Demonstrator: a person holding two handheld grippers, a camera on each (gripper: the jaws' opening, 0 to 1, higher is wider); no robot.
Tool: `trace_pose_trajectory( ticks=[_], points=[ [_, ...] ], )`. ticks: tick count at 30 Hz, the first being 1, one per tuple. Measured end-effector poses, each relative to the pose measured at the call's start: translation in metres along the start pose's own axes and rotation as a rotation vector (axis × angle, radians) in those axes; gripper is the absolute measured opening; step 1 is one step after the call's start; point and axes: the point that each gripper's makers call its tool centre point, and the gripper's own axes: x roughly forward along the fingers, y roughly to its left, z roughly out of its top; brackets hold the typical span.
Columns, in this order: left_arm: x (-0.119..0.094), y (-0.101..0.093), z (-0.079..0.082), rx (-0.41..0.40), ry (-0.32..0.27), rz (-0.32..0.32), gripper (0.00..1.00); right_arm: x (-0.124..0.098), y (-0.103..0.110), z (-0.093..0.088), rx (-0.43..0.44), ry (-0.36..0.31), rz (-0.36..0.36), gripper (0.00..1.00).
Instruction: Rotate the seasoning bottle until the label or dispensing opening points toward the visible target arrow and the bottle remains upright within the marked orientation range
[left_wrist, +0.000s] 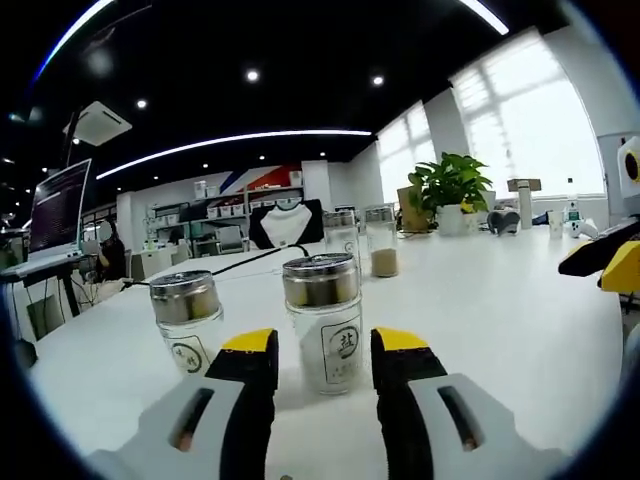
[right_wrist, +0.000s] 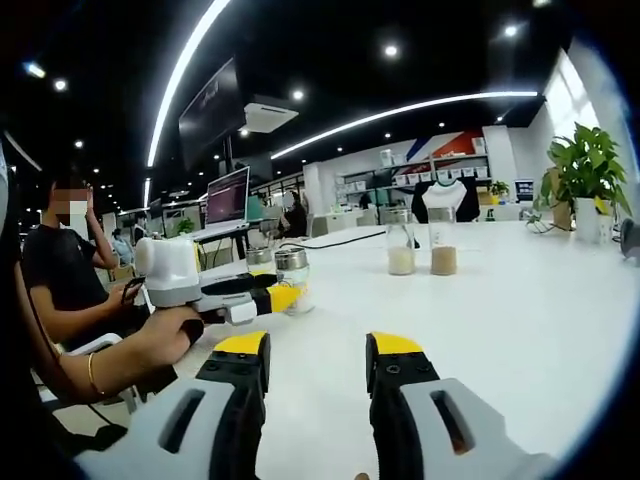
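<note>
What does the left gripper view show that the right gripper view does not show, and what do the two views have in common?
Left gripper view: the label on the nearest seasoning bottle, which stands upright between the open jaws of the left gripper, and a second labelled bottle beside it.

Right gripper view: the left gripper from the side at the near bottles, the hand holding it, a seated person, and the open right gripper over bare table.

Both: the white table, two far bottles, a potted plant and a laptop.
</note>
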Motion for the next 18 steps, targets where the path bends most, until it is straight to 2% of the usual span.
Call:
trace_pose_trajectory(
  ticks=[1, 4, 5, 10, 18],
  points=[
    [-0.001, 0.000, 0.000, -0.001, 0.000, -0.002, 0.40, 0.000, 0.000, 0.000, -0.002, 0.000, 0.000, 0.37],
    [-0.005, -0.015, -0.002, -0.009, 0.015, -0.087, 0.45, -0.001, 0.002, 0.004, 0.007, -0.019, 0.007, 0.37],
    [-0.006, -0.013, -0.001, -0.009, 0.012, -0.072, 0.46, -0.001, 0.002, 0.004, 0.005, -0.020, 0.007, 0.38],
    [-0.015, -0.020, 0.005, 0.014, 0.012, -0.094, 0.50, -0.001, 0.002, 0.007, -0.003, -0.032, 0.008, 0.38],
    [-0.030, -0.024, 0.016, -0.003, 0.004, -0.126, 0.58, 0.002, -0.001, 0.000, -0.014, 0.007, 0.005, 0.43]
  ],
)
